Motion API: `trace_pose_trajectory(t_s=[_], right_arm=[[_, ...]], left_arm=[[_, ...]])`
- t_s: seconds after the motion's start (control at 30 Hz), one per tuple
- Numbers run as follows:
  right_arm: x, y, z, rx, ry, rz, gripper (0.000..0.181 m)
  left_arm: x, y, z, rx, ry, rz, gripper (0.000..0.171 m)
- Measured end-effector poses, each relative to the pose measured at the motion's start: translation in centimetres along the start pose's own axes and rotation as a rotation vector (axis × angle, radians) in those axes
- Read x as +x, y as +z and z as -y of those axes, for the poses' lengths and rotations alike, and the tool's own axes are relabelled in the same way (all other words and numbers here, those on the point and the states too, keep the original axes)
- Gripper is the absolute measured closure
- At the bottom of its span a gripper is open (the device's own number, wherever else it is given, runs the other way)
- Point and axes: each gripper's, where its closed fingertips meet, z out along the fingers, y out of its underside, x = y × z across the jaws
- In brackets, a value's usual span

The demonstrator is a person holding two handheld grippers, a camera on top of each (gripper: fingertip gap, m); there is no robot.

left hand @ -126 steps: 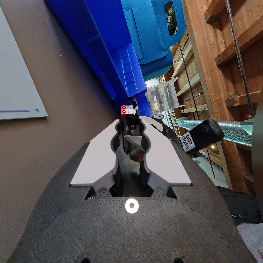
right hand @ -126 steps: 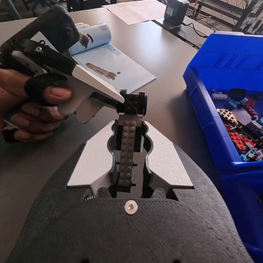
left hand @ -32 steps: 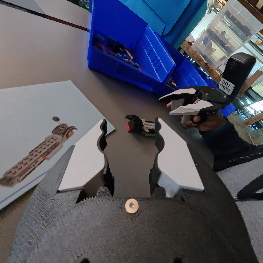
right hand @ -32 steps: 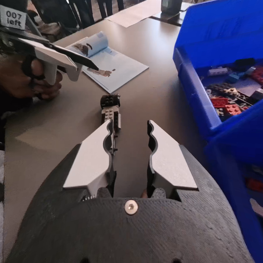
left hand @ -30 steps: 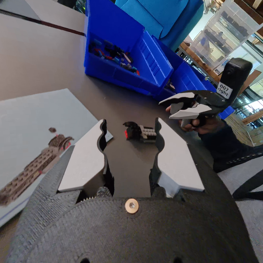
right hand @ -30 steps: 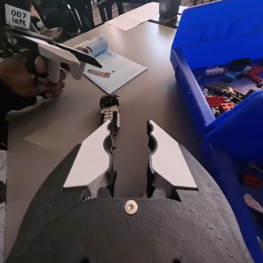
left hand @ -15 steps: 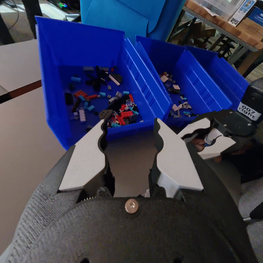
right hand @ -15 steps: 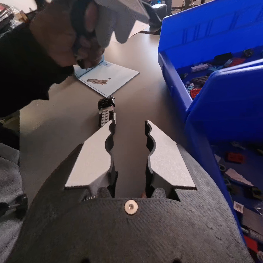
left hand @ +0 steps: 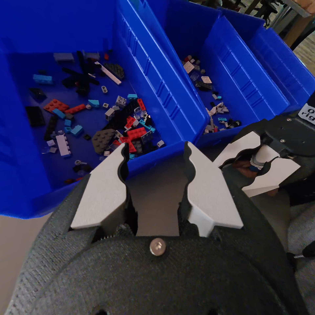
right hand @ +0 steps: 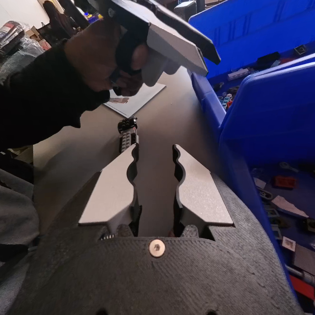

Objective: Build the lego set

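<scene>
The grey and black lego build [right hand: 128, 134] lies on the dark table, just beyond my right gripper's left fingertip. My right gripper [right hand: 154, 147] is open and empty, low over the table; it also shows in the left wrist view [left hand: 255, 162]. My left gripper [left hand: 155, 146] is open and empty, raised at the front rim of a blue bin [left hand: 153, 162] holding several loose red, black, grey and light blue bricks [left hand: 134, 133]. In the right wrist view the left gripper [right hand: 211, 66] hangs above the bin edge, held by a hand.
A second blue bin [left hand: 247, 95] with small pieces stands right of the first, a third beyond it. The open instruction booklet [right hand: 136, 102] lies on the table past the build. Blue bin walls [right hand: 272, 119] stand close on my right gripper's right side.
Both grippers let go of the build, which now lies on the table. My left gripper swung from the booklet and build up to the brick bin. My right gripper drew back slightly.
</scene>
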Motion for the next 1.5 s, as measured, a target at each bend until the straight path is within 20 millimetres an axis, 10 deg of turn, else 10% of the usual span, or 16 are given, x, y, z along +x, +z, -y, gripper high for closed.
trace_pose_trajectory(t_s=[0.8, 1.5], right_arm=[[0.1, -0.4, 0.5, 0.045, 0.0, -0.007, 0.141], [-0.3, -10.4, 0.9, 0.369, 0.106, 0.007, 0.145]], left_arm=[[3.5, 0.3, 2.8, 0.036, 0.02, -0.121, 0.108], [12.1, 5.4, 5.6, -0.016, 0.14, -0.273, 0.109]])
